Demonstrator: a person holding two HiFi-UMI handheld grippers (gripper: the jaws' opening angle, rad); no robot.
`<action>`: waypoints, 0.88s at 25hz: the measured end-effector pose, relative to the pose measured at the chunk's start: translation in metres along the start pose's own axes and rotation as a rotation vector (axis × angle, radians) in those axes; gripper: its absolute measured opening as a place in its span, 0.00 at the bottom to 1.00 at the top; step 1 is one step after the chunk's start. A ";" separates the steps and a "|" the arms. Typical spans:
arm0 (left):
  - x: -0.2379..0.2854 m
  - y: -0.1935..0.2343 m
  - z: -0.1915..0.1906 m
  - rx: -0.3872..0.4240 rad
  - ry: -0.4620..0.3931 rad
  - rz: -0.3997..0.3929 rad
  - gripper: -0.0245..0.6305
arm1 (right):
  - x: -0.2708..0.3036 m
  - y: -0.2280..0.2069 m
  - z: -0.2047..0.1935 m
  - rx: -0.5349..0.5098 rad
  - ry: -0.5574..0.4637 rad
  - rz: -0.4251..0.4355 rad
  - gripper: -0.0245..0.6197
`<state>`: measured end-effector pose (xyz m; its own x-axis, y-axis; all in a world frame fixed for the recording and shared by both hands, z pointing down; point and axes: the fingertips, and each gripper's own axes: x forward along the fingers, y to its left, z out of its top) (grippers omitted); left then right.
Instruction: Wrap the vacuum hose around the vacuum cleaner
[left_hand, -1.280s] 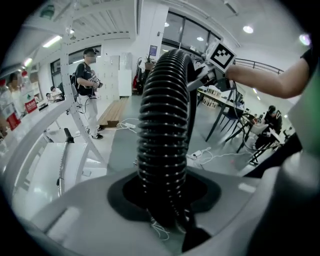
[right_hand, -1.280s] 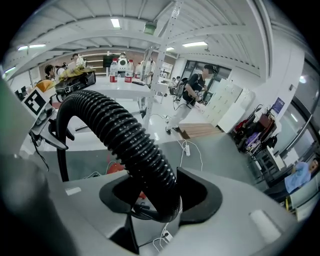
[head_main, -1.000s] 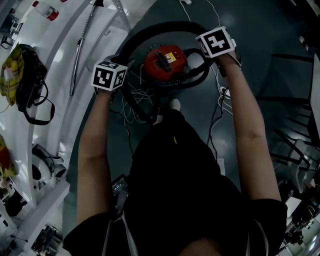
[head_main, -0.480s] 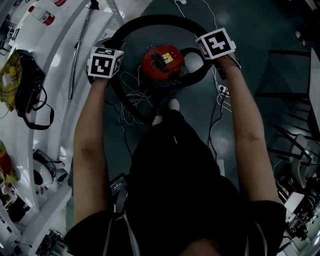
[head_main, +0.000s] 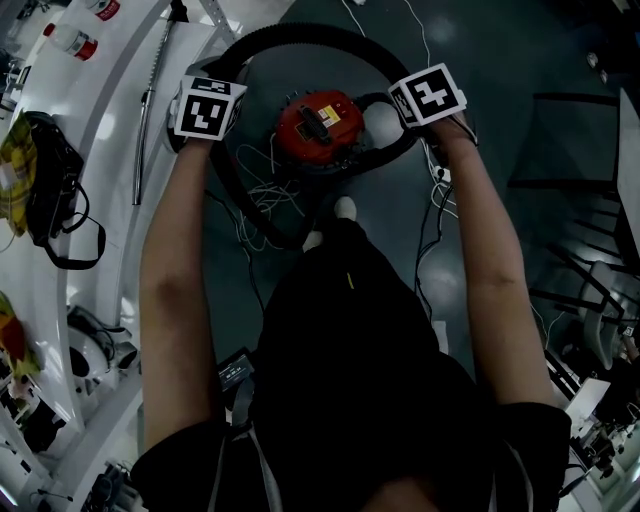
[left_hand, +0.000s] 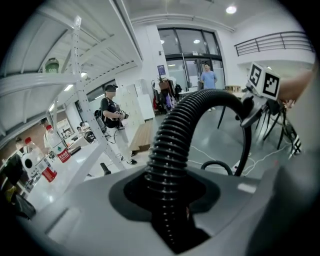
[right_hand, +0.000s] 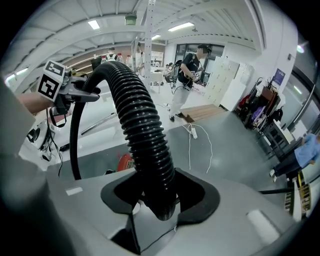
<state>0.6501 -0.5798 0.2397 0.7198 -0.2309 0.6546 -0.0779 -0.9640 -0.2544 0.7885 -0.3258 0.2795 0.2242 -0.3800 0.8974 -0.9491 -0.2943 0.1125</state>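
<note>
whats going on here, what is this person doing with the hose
A person stands over the red vacuum cleaner on the floor, with a claw in each hand. The left claw and the right claw are both closed on the black ribbed vacuum hose, which arcs between them around the far side of the cleaner. More hose curves along the near side, so the wrap looks partly done.

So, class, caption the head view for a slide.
Seen from above, the left gripper and right gripper hold the black hose arched beyond the red vacuum cleaner.
</note>
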 end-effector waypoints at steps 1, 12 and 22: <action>0.004 0.000 -0.001 0.005 0.006 0.000 0.25 | 0.002 0.000 -0.002 -0.001 0.008 0.006 0.33; 0.051 -0.003 0.023 0.121 0.028 -0.014 0.25 | 0.034 -0.008 -0.028 0.023 0.085 0.088 0.32; 0.107 -0.021 0.036 0.192 0.099 -0.052 0.25 | 0.079 -0.024 -0.054 0.078 0.114 0.209 0.32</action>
<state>0.7538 -0.5793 0.2892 0.6472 -0.2031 0.7347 0.0971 -0.9340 -0.3437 0.8165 -0.3015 0.3706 -0.0053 -0.3400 0.9404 -0.9512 -0.2883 -0.1096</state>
